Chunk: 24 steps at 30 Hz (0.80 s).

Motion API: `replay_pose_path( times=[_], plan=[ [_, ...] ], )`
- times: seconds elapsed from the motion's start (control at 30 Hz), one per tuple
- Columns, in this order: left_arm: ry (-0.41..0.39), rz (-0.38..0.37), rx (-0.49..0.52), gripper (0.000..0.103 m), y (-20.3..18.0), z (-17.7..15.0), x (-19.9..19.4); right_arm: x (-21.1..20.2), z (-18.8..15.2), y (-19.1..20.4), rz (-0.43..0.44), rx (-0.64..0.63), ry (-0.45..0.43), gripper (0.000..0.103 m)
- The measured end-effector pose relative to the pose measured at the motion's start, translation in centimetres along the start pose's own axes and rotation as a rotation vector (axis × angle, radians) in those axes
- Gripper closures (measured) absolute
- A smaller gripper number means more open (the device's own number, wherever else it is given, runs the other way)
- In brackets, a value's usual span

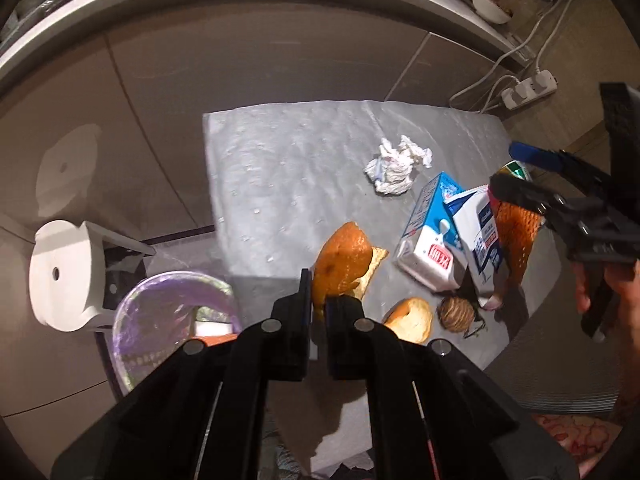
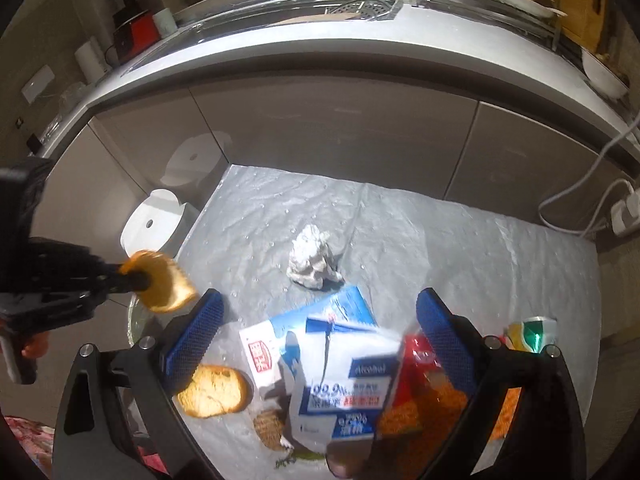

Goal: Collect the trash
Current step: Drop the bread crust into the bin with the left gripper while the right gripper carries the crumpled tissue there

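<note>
1. Orange peel point(image 1: 344, 260) is pinched at its near edge by my left gripper point(image 1: 318, 312), jaws clenched on it, lifted above the grey plastic sheet point(image 1: 288, 168) on the floor, with the lined bin point(image 1: 160, 312) just to the left.
2. I judge the peel light, curled and fairly stiff, slightly slick on the skin side; an edge grip should hold if I keep it steady.
3. My right gripper point(image 2: 320, 336) hangs with jaws spread wide and empty over the wipes pack point(image 2: 344, 396) and the milk carton point(image 2: 312, 332).
4. Those look light and crushable; I would take the carton across its flat sides.
5. The orange net bag point(image 2: 424, 412) is soft and may snag.
6. The crumpled tissue point(image 2: 312, 260) lies farther off, another peel piece point(image 2: 212, 390) near left.
</note>
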<state>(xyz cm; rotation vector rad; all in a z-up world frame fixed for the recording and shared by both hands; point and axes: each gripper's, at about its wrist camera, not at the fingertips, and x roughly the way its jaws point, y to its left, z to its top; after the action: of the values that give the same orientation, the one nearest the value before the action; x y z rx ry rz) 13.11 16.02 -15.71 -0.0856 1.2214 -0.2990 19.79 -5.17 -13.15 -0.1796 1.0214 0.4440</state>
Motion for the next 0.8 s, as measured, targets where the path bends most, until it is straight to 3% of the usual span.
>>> replay_pose_path(
  times=[0.2, 0.33, 0.47, 0.57, 0.67, 0.8],
  plan=[
    [0.027, 0.126, -0.066, 0.097, 6.1, -4.2, -1.4, 4.5, 1.6, 1.8, -0.03, -0.038, 0.055, 0.007],
    [0.06, 0.153, -0.118, 0.097, 9.1, -6.2, -0.3, 7.1, 1.4, 2.1, -0.071, -0.048, 0.111, 0.009],
    [0.055, 0.145, -0.147, 0.097, 10.3, -7.0, -0.2, 9.9, 1.4, 1.8, -0.08, -0.032, 0.182, 0.026],
    [0.039, 0.134, -0.159, 0.097, 10.5, -6.9, -0.7, 11.5, 1.0, 1.6, -0.064, -0.015, 0.236, 0.064],
    [0.023, 0.129, -0.165, 0.097, 10.5, -6.8, -1.3, 10.4, 1.2, 2.0, -0.048, -0.028, 0.202, 0.072],
    [-0.003, 0.127, -0.171, 0.097, 10.3, -7.0, -2.4, 6.5, 2.3, 4.5, 0.001, -0.066, 0.137, 0.073]
  ],
)
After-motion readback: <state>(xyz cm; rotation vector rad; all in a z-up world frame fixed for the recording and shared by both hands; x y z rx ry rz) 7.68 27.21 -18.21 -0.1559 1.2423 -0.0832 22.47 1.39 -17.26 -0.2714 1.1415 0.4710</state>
